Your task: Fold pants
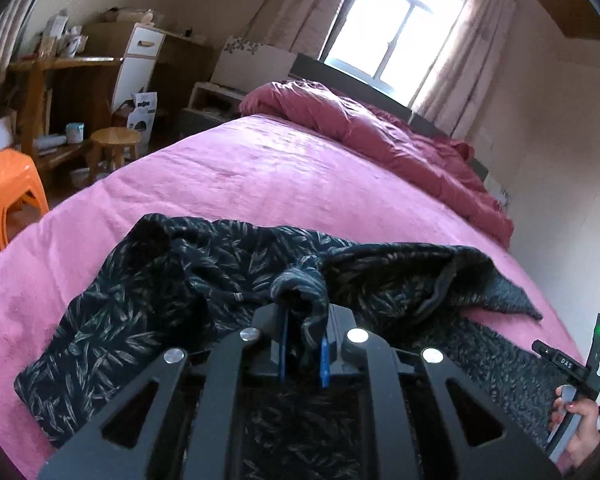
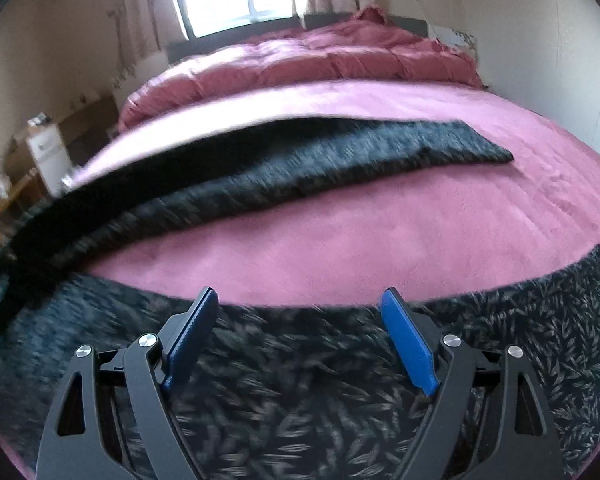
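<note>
Left tongs (image 1: pixel 303 344) pinch pants (image 1: pixel 148 280); "DAS" label (image 1: pixel 565 361) nearby.

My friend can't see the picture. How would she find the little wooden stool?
Start at the big pink bed and look off its left side, toward the cluttered wooden desk. The wooden stool stands there: round-topped and tan, unlike the bright orange plastic stool nearby.

Left gripper (image 1: pixel 303 344): fingers drawn close together, blue pads (image 1: pixel 324 364) pinching bunched fabric between them, tilted slightly down over near edge of bed. Right gripper (image 2: pixel 300 336): fingers spread wide, blue pads (image 2: pixel 408 344) apart, nothing between them, angled low over near edge. Person's right hand (image 1: pixel 576 428) wraps right gripper's handle.
</note>
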Demonstrator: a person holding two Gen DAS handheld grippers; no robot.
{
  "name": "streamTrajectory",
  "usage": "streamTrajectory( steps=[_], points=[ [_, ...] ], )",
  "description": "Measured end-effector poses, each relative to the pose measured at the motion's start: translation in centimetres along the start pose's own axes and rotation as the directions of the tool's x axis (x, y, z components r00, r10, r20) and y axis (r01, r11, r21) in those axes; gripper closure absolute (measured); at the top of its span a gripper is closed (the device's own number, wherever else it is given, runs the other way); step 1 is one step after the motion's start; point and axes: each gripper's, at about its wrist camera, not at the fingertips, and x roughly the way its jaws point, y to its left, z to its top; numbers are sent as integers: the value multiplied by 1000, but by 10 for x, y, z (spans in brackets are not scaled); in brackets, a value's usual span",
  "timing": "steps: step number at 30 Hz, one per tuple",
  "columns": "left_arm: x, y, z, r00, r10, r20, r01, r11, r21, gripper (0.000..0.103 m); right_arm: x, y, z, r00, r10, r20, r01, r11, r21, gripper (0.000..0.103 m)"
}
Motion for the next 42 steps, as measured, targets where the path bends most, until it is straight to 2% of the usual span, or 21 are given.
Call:
streamTrajectory(
  steps=[3, 6, 9, 13, 15, 20, 23, 25, 26, 27, 29, 32, 36, 39, 42],
  points=[
    [6, 5, -3, 1000, -6, -17, 6, 1000, -26, 92, 6, 11, 24, 997, 72, -32, -72, 997, 17, 31],
    [7, 6, -3, 1000, -14, -13, 14, 999, -31, 92, 27, 22, 62, 986, 147, -82, -138, 984, 113, 31],
    [9, 8, -3, 1000, -23, -15, 23, 999, -41, 92, 59, 32, 99, 973, 190, -131, -159, 963, 217, 31],
    [10, 13, -4, 999, -35, -20, 34, 998, -55, 92, 99, 49, 136, 963, 192, -188, -131, 946, 295, 31],
    [11, 15, -4, 999, -38, -22, 37, 998, -59, 93, 118, 55, 149, 960, 173, -218, -90, 934, 345, 31],
    [12, 16, -4, 999, -42, -20, 40, 997, -62, 92, 153, 64, 166, 955, 137, -264, -16, 910, 415, 31],
    [12, 18, -4, 999, -46, -21, 44, 997, -63, 92, 170, 63, 166, 945, 155, -287, -1, 882, 472, 51],
    [12, 19, -4, 999, -49, -20, 48, 997, -67, 92, 178, 61, 164, 938, 176, -298, -5, 868, 497, 82],
    [12, 20, -3, 998, -53, -19, 52, 996, -71, 92, 180, 60, 162, 935, 192, -298, -17, 864, 503, 88],
    [11, 21, -3, 998, -60, -19, 58, 996, -74, 92, 178, 59, 161, 936, 197, -290, -26, 864, 503, 93],
    [10, 24, -1, 997, -71, -13, 70, 994, -88, 92, 166, 53, 161, 939, 225, -261, -73, 870, 488, 96],
    [3, 29, 8, 995, -98, 21, 100, 987, -123, 92, 138, 44, 165, 940, 270, -209, -151, 877, 456, 97],
    [-6, 33, 22, 989, -136, 64, 145, 976, -161, 93, 92, 34, 164, 927, 334, -171, -237, 875, 422, 97],
    [-19, 41, 31, 980, -159, 121, 180, 965, -192, 92, 52, 30, 154, 919, 369, -137, -296, 878, 376, 97],
    [-33, 47, 35, 971, -173, 164, 205, 958, -202, 92, 0, 28, 129, 912, 400, -95, -358, 886, 294, 97]
  ],
)
